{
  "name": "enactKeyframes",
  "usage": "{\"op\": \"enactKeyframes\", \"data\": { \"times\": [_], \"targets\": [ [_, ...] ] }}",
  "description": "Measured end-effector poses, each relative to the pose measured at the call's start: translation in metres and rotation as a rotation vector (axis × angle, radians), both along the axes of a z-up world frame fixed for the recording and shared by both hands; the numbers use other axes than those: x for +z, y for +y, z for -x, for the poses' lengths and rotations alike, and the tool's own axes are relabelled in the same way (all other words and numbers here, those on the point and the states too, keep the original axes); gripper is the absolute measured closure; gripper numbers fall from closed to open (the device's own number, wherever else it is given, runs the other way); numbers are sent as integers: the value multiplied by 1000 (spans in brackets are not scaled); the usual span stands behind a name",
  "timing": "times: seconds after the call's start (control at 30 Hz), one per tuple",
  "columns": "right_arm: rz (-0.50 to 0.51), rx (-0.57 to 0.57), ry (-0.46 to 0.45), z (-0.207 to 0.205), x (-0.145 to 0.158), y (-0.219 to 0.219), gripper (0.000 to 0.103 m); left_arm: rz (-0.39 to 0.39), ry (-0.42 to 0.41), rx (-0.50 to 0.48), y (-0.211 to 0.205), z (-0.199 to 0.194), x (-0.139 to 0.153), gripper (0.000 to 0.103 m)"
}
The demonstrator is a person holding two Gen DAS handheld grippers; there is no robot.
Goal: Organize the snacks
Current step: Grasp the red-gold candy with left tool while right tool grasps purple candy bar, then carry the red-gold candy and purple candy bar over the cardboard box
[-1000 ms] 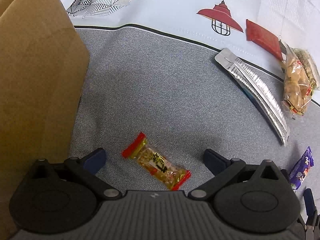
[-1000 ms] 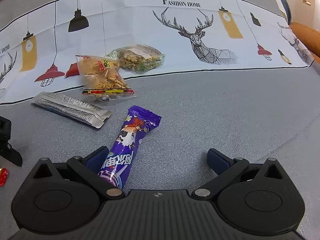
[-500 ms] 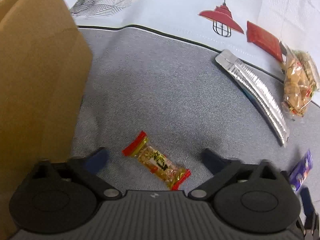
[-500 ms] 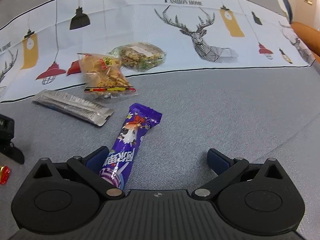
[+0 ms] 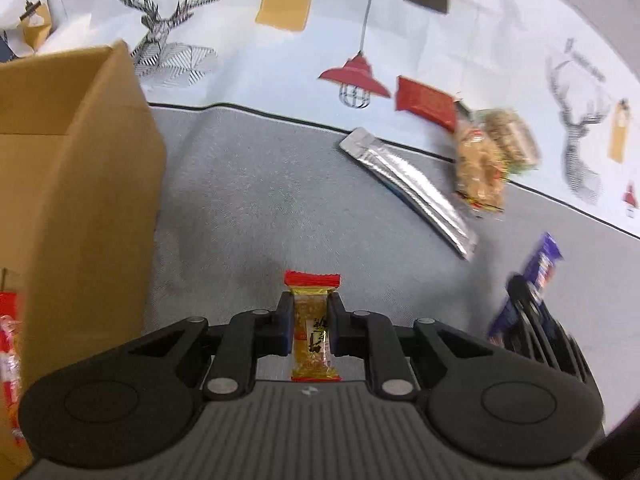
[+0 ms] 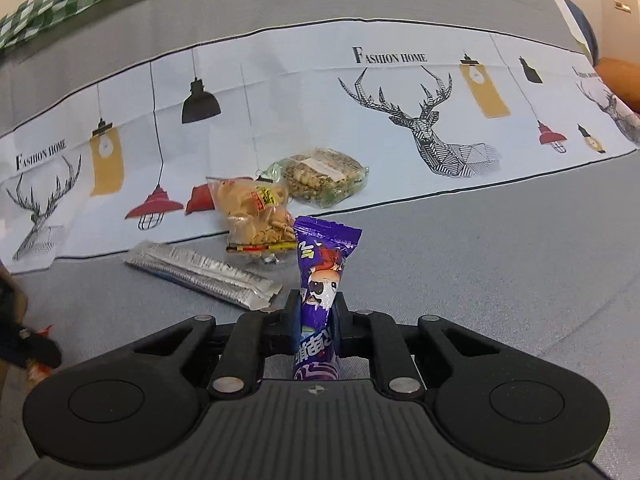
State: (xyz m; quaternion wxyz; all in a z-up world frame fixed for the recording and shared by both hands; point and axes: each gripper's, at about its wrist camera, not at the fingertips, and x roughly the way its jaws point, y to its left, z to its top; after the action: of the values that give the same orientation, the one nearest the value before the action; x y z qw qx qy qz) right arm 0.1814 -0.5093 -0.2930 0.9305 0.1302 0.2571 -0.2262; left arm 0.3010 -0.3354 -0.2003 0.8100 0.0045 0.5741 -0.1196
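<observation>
My left gripper is shut on a small yellow candy bar with red ends, lifted off the grey cloth. The open cardboard box stands just to its left, with red snack packets inside. My right gripper is shut on a purple snack bar, held upright above the cloth. The right gripper and purple bar also show in the left wrist view.
On the cloth lie a silver foil packet, a clear bag of yellow crackers, a bag of green-brown crisps and a red packet. A white deer-and-lamp printed cloth covers the far side.
Both grippers went from open around their snacks to shut on them. Both have lifted with the snacks, so more of the far cloth and the box top shows.
</observation>
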Motion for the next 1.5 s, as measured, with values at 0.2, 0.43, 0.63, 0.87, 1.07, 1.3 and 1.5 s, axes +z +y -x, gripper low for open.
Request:
{"op": "enactKeyframes", "data": {
  "times": [0.2,0.43,0.63,0.87,1.07,1.3,1.5],
  "targets": [
    [26,7,-77,7,18,13,88,8,-122,-86,39,57,65,85],
    [-1,-10,-161,70,78,44,88,6,-253,-104,121,133,121,85],
    [30,130,-217,164,130,115,88,27,-275,-69,192,194,144,85],
    [-14,366,-215,252,161,205,88,1,-332,-45,265,263,153,85],
    [34,572,-200,292,182,277,88,-22,-425,6,314,317,154,85],
    [133,678,-208,315,201,322,88,32,-447,31,341,349,153,85],
    [210,693,-223,330,210,337,88,65,-465,4,342,354,155,85]
  ]
}}
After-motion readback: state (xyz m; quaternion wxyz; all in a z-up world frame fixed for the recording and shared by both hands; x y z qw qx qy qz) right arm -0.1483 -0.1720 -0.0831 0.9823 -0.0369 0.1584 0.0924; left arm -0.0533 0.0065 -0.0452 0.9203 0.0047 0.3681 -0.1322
